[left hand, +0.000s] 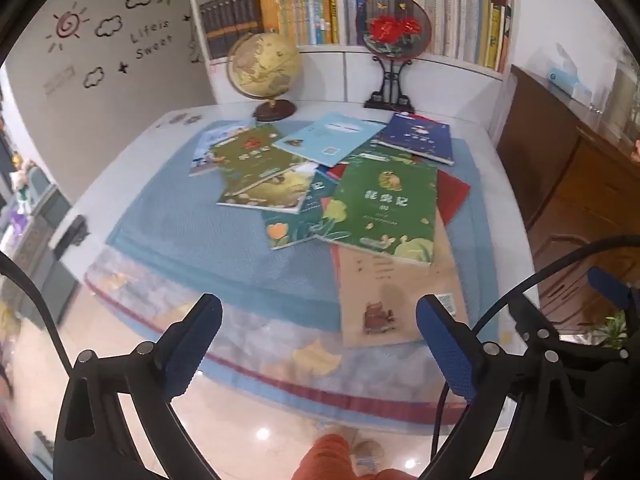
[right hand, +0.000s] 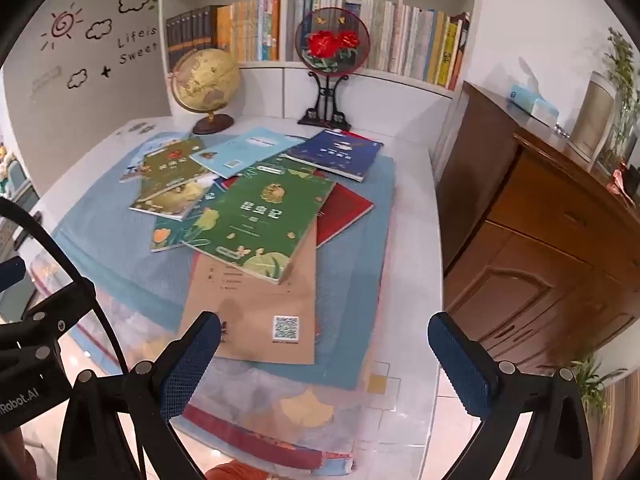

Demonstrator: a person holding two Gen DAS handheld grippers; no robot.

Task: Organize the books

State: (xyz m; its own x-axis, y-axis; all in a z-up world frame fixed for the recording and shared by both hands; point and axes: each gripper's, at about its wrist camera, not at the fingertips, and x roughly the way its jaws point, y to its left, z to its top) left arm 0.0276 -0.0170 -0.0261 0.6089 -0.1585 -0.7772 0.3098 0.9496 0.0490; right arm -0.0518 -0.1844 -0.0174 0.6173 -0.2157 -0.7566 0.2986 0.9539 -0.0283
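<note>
Several thin books lie scattered and overlapping on a blue mat (left hand: pixel 192 236) (right hand: pixel 120 248) on the table. Nearest is a tan book (left hand: pixel 396 300) (right hand: pixel 260 312), partly under a large green book (left hand: pixel 384 208) (right hand: pixel 260 216). A red book (left hand: pixel 454 196) (right hand: pixel 344 212), a dark blue book (left hand: pixel 420 138) (right hand: pixel 340 152), a light blue book (left hand: pixel 328 138) (right hand: pixel 244 152) and an olive-green book (left hand: pixel 256 156) (right hand: pixel 172 164) lie farther back. My left gripper (left hand: pixel 320 344) hangs open above the table's front edge, nothing between its fingers. My right gripper (right hand: pixel 324 356) is open too, over the tan book's near end.
A globe (left hand: pixel 264 68) (right hand: pixel 206 80) and a round flower fan on a stand (left hand: pixel 394 28) (right hand: pixel 332 44) stand at the table's back, in front of a white bookshelf (left hand: pixel 344 0) (right hand: pixel 286 12) full of upright books. A brown wooden cabinet (left hand: pixel 580 184) (right hand: pixel 540 220) is on the right.
</note>
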